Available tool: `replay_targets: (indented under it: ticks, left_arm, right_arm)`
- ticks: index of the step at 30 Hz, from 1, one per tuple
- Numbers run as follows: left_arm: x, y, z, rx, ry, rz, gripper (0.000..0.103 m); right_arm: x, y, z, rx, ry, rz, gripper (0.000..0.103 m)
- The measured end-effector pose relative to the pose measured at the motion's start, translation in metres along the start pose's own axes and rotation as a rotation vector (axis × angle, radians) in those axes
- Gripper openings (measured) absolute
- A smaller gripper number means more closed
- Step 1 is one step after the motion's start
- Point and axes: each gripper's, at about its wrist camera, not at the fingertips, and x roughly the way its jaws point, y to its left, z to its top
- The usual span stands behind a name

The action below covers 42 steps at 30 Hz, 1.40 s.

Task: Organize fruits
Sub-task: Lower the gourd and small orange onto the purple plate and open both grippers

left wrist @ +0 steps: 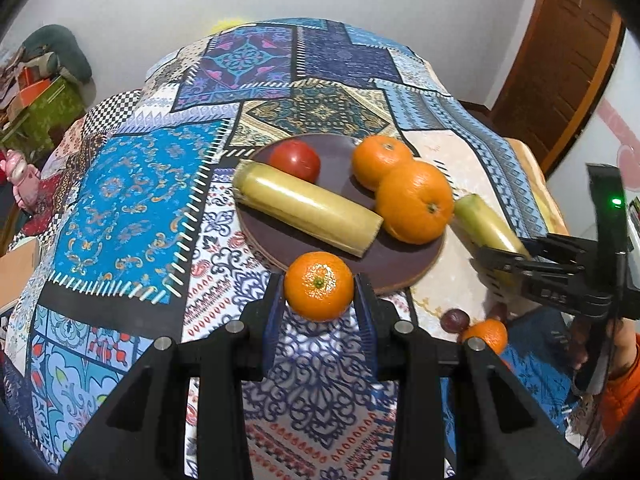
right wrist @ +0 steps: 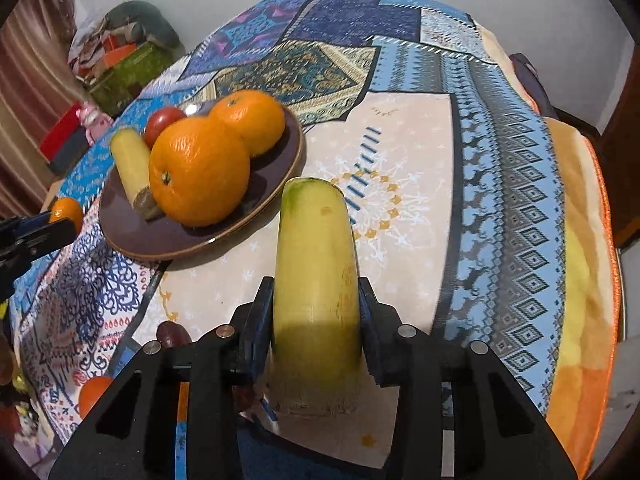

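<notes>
My left gripper (left wrist: 319, 300) is shut on a small mandarin (left wrist: 319, 286), held just in front of the near rim of the brown plate (left wrist: 404, 266). On the plate lie a yellow-green cane piece (left wrist: 306, 208), a red tomato (left wrist: 295, 160) and two oranges (left wrist: 414, 202) (left wrist: 380, 160). My right gripper (right wrist: 316, 300) is shut on a second yellow-green cane piece (right wrist: 314, 276), raised over the cream patch of the cloth to the right of the plate (right wrist: 276, 178). From the left wrist view the right gripper (left wrist: 504, 256) shows at the right edge, and the cane piece (left wrist: 490, 224) sticks out of it.
A patchwork cloth (left wrist: 132, 208) covers the table. A dark grape (left wrist: 455, 320) and another mandarin (left wrist: 486, 334) lie near the table's front, close under the right gripper. A sleeve (left wrist: 620, 400) shows at the right. Cluttered boxes (left wrist: 36, 96) stand beyond the table's left side.
</notes>
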Motion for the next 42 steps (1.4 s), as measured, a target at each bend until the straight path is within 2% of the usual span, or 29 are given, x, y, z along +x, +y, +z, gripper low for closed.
replay_targets:
  ticks: [8, 15, 24, 34, 42]
  left_arm:
    - [0.008, 0.013, 0.013, -0.024, -0.005, 0.021, 0.035]
    - [0.021, 0.018, 0.025, -0.034, 0.003, 0.021, 0.035]
    - [0.035, 0.018, 0.030, -0.015, 0.022, 0.001, 0.035]
    - [0.039, 0.026, 0.032, -0.027, 0.012, -0.048, 0.035]
    - [0.037, 0.032, 0.031, -0.044, 0.007, -0.063, 0.041]
  right_arm:
    - [-0.028, 0.016, 0.028, -0.013, -0.083, 0.044, 0.036]
    - [-0.025, 0.062, 0.060, -0.074, -0.110, 0.088, 0.036]
    - [0.013, 0.100, 0.090, -0.103, -0.047, 0.099, 0.036]
    - [0.037, 0.106, 0.103, -0.060, 0.008, 0.071, 0.036]
    - [0.041, 0.111, 0.105, -0.070, 0.022, 0.025, 0.036]
